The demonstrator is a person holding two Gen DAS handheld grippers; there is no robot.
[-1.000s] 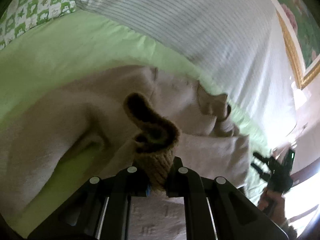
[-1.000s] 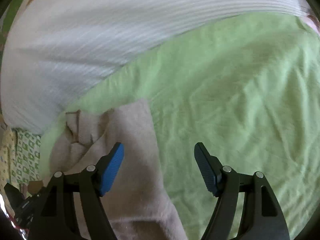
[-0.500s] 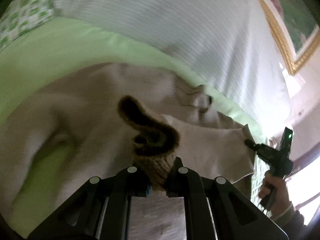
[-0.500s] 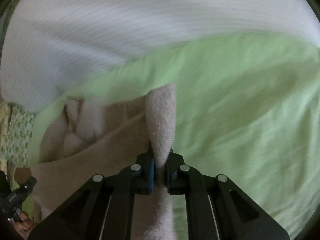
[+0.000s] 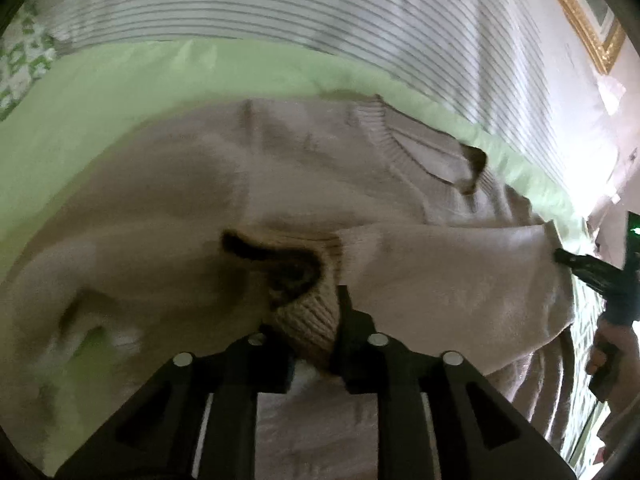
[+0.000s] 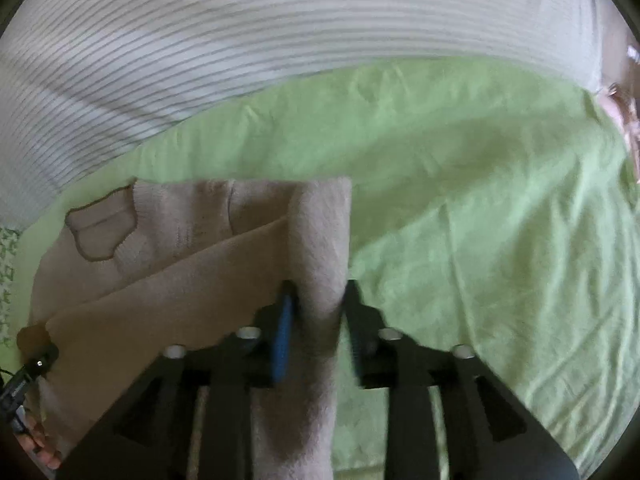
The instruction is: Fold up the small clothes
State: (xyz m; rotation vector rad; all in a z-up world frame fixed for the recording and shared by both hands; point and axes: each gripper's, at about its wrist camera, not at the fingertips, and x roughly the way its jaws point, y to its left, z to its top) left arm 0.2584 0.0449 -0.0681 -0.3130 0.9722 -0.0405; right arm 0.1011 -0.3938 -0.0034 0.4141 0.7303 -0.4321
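Both sleeves now folded in across the beige sweater (image 5: 280, 184); cuff (image 5: 308, 316) pulled from mid-air down onto the body, right-side fold drawn in from the edge. No containers in view. Sweater lies on the green sheet (image 6: 480, 200), centre-left in right wrist view, striped bedding (image 6: 200, 40) across the top. Left gripper (image 5: 318, 340): jaws opening, narrow gap, ribbed cuff still between them. Right gripper (image 6: 316, 320): jaws opening, narrow, sleeve fold (image 6: 320, 240) between the pads, grip loosening.

Close wrist views, shared sweater (image 5: 320, 200)
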